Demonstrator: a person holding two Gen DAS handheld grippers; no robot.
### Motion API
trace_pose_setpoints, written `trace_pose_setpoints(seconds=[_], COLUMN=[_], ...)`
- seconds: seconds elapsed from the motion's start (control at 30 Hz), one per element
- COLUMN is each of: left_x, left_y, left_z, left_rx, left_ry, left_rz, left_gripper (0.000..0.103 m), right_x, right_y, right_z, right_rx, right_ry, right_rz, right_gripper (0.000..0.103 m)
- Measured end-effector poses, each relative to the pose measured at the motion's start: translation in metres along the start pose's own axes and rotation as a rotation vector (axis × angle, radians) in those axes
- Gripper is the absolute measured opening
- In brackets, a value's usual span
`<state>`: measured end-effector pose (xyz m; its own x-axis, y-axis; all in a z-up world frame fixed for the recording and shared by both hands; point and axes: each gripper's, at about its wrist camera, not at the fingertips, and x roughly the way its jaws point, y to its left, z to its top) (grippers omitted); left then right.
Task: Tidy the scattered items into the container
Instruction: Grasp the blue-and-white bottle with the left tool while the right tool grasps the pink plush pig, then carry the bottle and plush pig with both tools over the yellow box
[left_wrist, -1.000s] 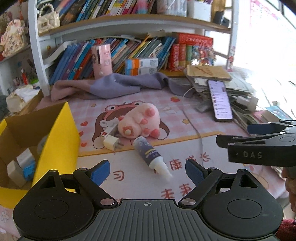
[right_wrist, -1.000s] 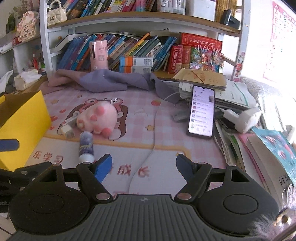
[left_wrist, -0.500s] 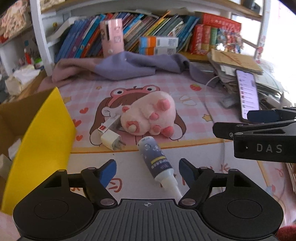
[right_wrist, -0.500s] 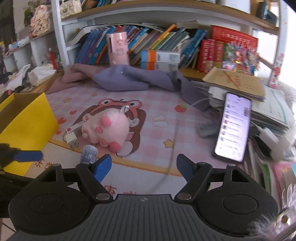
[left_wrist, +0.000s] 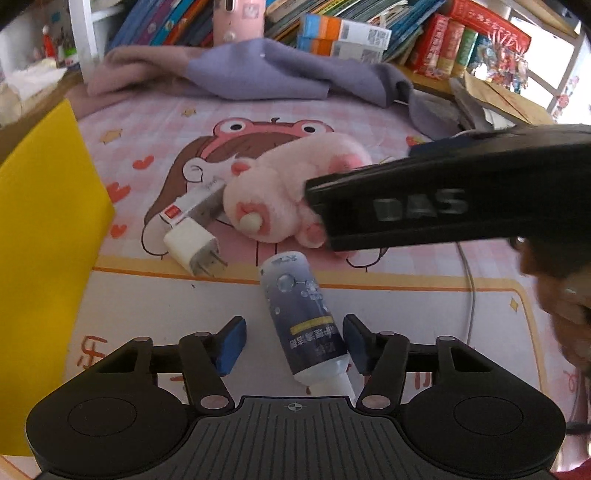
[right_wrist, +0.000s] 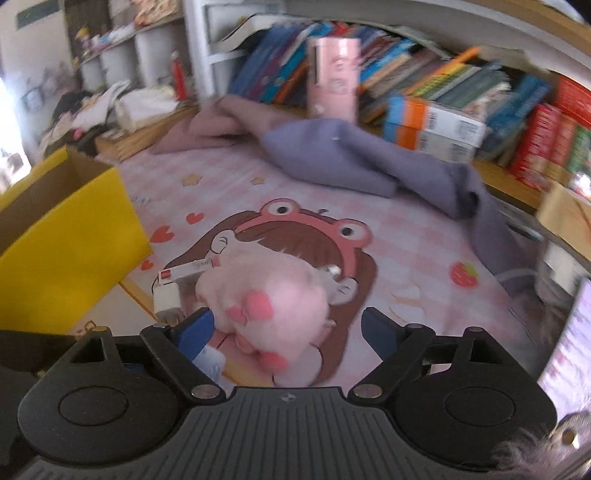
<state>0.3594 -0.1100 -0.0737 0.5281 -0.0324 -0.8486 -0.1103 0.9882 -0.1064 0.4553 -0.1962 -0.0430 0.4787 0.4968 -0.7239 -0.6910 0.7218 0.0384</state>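
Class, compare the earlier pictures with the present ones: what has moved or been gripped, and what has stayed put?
Both grippers came down closer. The left gripper now straddles the blue tube, jaws closing, not yet gripping. The right gripper reached the pink plush, jaws opening. Tube, plush, white charger and yellow box stayed put.

You work on a desk covered by a pink checked mat (left_wrist: 280, 110) with a cartoon girl in a frog hat. Behind it you see a white bookshelf (right_wrist: 199, 55) full of slanted colourful books (right_wrist: 461, 85). A purple cloth (left_wrist: 266, 70) lies crumpled at its foot. Bright daylight comes from the right window (left_wrist: 576, 59).
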Motion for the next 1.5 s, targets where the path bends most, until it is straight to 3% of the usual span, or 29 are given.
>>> trace_pose_setpoints(seconds=[0.2, 0.27, 0.5, 0.63, 0.9, 1.1, 1.3, 1.5], left_x=[0.005, 0.006, 0.004, 0.001, -0.016, -0.018, -0.002, 0.0], left_y=[0.0, -0.003, -0.005, -0.003, 0.005, 0.007, 0.003, -0.002], left_z=[0.007, 0.008, 0.008, 0.008, 0.011, 0.006, -0.003, -0.009], left_rx=[-0.007, 0.007, 0.072, 0.077, 0.059, 0.067, 0.103, 0.157], left_ry=[-0.01, -0.011, -0.011, -0.006, -0.052, -0.052, 0.022, 0.013], left_rz=[0.017, 0.031, 0.041, 0.036, 0.028, 0.02, 0.004, 0.019], left_gripper=[0.047, 0.04, 0.034, 0.032, 0.031, 0.031, 0.031, 0.035], right_x=[0.039, 0.048, 0.057, 0.048, 0.007, -0.011, -0.017, -0.02], right_y=[0.003, 0.004, 0.003, -0.007, -0.032, -0.027, -0.016, -0.01], right_z=[0.011, 0.013, 0.01, 0.008, -0.001, -0.018, -0.036, -0.051], right_rx=[-0.072, -0.083, -0.09, -0.045, 0.103, 0.127, 0.145, 0.153], right_ry=[0.045, 0.053, 0.047, 0.032, -0.009, 0.004, 0.04, 0.043], right_rz=[0.05, 0.083, 0.132, 0.086, 0.01, -0.007, -0.017, -0.049], right_gripper=[0.094, 0.094, 0.078, 0.072, 0.072, 0.072, 0.073, 0.073])
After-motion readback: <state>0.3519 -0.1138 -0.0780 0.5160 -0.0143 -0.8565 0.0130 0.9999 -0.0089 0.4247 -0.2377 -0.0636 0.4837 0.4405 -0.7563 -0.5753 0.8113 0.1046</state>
